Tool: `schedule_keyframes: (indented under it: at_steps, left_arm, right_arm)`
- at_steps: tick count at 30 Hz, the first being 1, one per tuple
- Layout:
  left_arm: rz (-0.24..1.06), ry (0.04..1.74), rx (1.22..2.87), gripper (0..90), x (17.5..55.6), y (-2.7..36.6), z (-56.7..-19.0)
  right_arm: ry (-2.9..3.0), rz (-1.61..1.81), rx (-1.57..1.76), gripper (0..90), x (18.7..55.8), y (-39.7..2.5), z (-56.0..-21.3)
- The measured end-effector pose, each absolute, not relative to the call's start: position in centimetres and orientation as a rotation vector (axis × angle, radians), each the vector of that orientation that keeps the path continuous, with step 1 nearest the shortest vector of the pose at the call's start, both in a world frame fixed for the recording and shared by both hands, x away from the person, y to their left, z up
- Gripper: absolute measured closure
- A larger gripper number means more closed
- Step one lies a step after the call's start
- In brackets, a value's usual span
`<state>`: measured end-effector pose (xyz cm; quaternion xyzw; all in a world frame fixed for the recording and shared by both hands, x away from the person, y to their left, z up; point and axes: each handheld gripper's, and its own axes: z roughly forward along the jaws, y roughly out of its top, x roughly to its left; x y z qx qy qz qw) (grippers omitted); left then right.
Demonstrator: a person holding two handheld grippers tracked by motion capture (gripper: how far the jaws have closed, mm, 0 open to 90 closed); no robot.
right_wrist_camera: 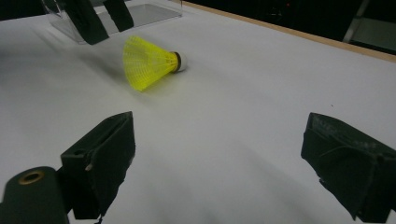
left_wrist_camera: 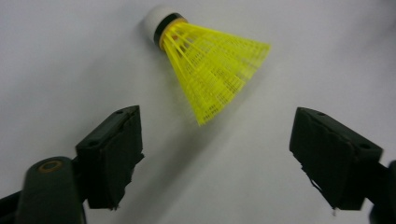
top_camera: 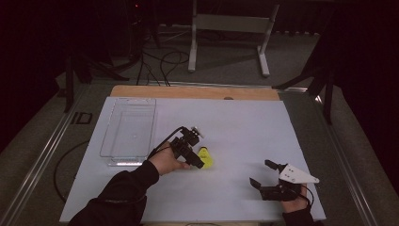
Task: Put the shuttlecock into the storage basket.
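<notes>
Yellow shuttlecock [left_wrist_camera: 212,70] lies on its side, skirt facing left claw [left_wrist_camera: 215,158]

table [top_camera: 235,122]: white top | on it: yellow shuttlecock [top_camera: 205,157], clear tray [top_camera: 129,132]

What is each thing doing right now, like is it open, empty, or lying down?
Yellow shuttlecock: lying on its side on the white table, not held.
Left gripper: open, fingers apart, just short of the shuttlecock.
Right gripper: open, holding nothing, farther from the shuttlecock.
Clear plastic tray: empty, upright on the table.
</notes>
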<state>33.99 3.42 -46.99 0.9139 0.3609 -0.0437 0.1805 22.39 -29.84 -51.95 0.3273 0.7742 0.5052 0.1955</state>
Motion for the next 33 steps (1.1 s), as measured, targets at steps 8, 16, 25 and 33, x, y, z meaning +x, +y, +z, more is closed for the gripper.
schedule_keyframes:
  at_steps: [8, 16, 25, 33]
  left_arm:
    - [-0.134, 1.036, 2.567, 35.7, 34.8, 2.7, -48.1]
    - [-0.139, 1.083, 2.576, 46.7, 35.3, 2.2, -49.4]
    - [-0.183, 1.12, 2.578, 68.2, 35.7, 1.8, -50.6]
    - [-0.189, 1.112, 2.559, 88.6, 35.8, 1.7, -50.3]
  right_arm:
    - [2.171, 1.411, 0.916, 9.9, 22.4, -29.9, -52.0]
    - [2.174, 1.413, 0.915, 10.0, 22.4, -29.8, -52.0]
    - [2.175, 1.411, 0.915, 10.0, 22.4, -29.8, -52.0]
    - [2.177, 1.408, 0.915, 10.0, 22.5, -29.9, -52.0]
